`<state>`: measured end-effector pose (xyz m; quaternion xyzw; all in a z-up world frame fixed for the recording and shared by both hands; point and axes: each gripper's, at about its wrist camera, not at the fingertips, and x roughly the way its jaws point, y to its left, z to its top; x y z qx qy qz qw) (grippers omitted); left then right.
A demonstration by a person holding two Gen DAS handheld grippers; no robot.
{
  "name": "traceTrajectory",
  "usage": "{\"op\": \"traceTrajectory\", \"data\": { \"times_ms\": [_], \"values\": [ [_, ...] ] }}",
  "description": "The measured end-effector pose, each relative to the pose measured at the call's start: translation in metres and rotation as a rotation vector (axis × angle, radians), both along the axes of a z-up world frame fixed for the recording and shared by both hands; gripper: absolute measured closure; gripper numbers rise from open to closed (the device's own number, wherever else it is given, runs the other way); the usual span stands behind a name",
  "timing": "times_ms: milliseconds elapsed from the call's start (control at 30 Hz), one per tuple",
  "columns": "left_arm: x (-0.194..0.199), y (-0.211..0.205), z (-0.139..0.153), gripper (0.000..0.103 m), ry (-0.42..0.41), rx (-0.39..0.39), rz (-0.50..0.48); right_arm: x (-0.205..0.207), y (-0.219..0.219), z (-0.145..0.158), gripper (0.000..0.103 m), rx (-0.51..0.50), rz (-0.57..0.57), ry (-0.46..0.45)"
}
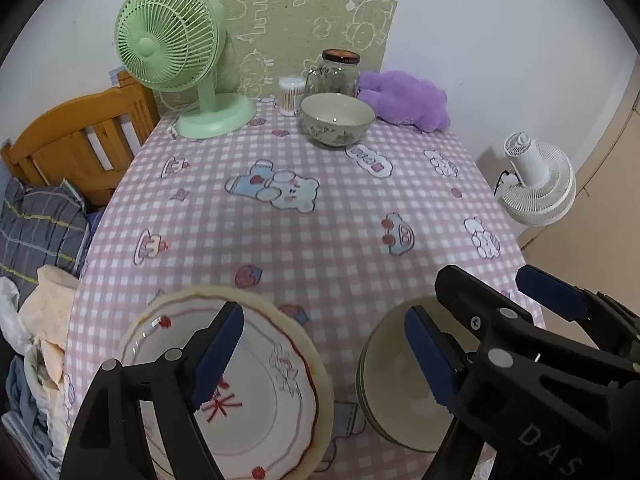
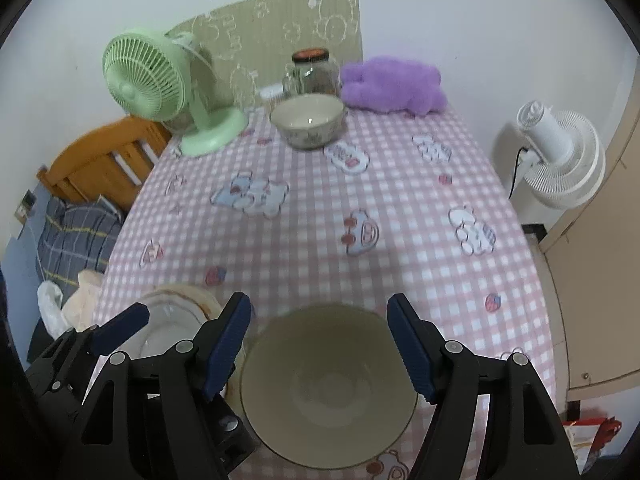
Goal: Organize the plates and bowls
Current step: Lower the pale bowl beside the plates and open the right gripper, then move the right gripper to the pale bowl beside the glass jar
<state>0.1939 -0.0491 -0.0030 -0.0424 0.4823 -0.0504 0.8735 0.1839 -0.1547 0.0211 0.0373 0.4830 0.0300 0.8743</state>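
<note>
Wide bare stretch of checked tablecloth (image 1: 320,232) mid-table, passable. Far edge crowded: green fan (image 1: 176,52), cotton swab tub (image 1: 291,95), glass jar (image 1: 338,72), floral bowl (image 1: 338,119), purple plush (image 1: 404,100). Near edge taken by stacked plates (image 1: 256,380) left, cream bowl (image 2: 328,384) right, narrow gap between.

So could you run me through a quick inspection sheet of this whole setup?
Surface: table with pink checked cloth.
Job's things: stacked plates near left; plain bowl near right; patterned bowl at back.
Clutter: green fan, jar, cotton swabs, purple plush.
Grippers: left gripper and right gripper open, holding nothing.
Cables: black one at white fan.
Surroundings: wooden bed, bedding.
</note>
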Motion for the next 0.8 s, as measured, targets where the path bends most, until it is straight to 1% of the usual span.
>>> {"op": "traceTrajectory", "data": {
  "times_ms": [167,300,433,500,600,700,800],
  "values": [
    [0.016,0.001,0.011,0.019,-0.022,0.005,-0.001,0.015,0.003,0.013,0.028,0.002,0.005,-0.041],
    [0.035,-0.004,0.016,0.019,-0.040,0.047,-0.003,0.036,0.003,0.015,0.028,-0.009,0.043,-0.033],
    [0.058,-0.010,0.021,0.019,-0.056,0.069,0.040,0.062,-0.005,0.018,0.028,0.009,0.065,-0.052],
    [0.069,-0.012,0.024,0.019,-0.071,0.075,0.064,0.074,-0.008,0.019,0.027,0.003,0.065,-0.060],
    [0.087,-0.013,0.026,0.019,-0.085,0.086,0.112,0.092,-0.014,0.024,0.027,-0.023,0.046,-0.095],
    [0.105,-0.015,0.025,0.019,-0.082,0.098,0.142,0.113,-0.021,0.024,0.026,-0.004,0.069,-0.103],
    [0.119,-0.019,0.021,0.019,-0.081,0.116,0.165,0.135,-0.025,0.017,0.026,0.026,0.103,-0.090]
  ]
}}
